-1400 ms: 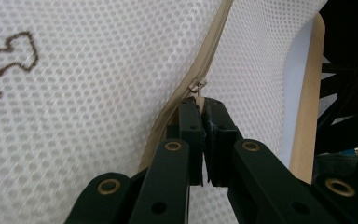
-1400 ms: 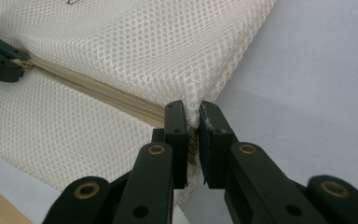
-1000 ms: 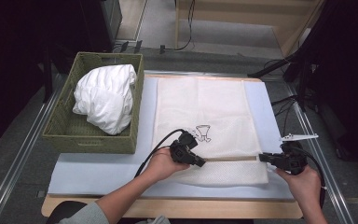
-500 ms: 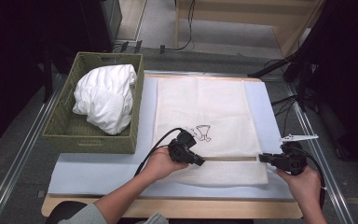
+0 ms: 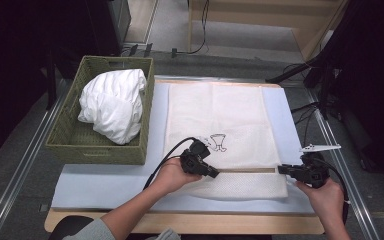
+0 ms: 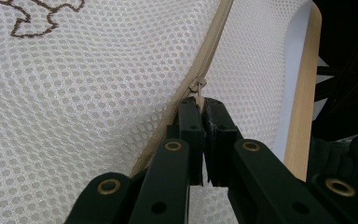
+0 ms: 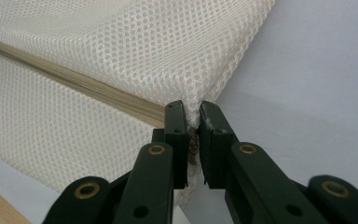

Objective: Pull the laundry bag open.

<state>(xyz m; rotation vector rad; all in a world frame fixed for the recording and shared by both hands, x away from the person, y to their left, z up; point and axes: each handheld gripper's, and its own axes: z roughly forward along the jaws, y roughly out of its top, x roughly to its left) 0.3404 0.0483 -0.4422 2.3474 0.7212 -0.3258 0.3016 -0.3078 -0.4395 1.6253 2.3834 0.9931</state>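
I have the left gripper (image 6: pixel 200 105) pinching the zipper pull (image 6: pixel 197 86) midway along the mesh laundry bag (image 5: pixel 225 125), which lies flat on the pale blue mat (image 5: pixel 105 182). My right gripper (image 7: pixel 192 114) clamps the bag's corner at the zipper's end. Next, I judge, I draw the pull along while the right anchors. A wicker basket (image 5: pixel 75 145) of white cloth sits left; dark room beyond.

Wicker basket (image 5: pixel 100 150) left of mesh bag (image 5: pixel 220 120)
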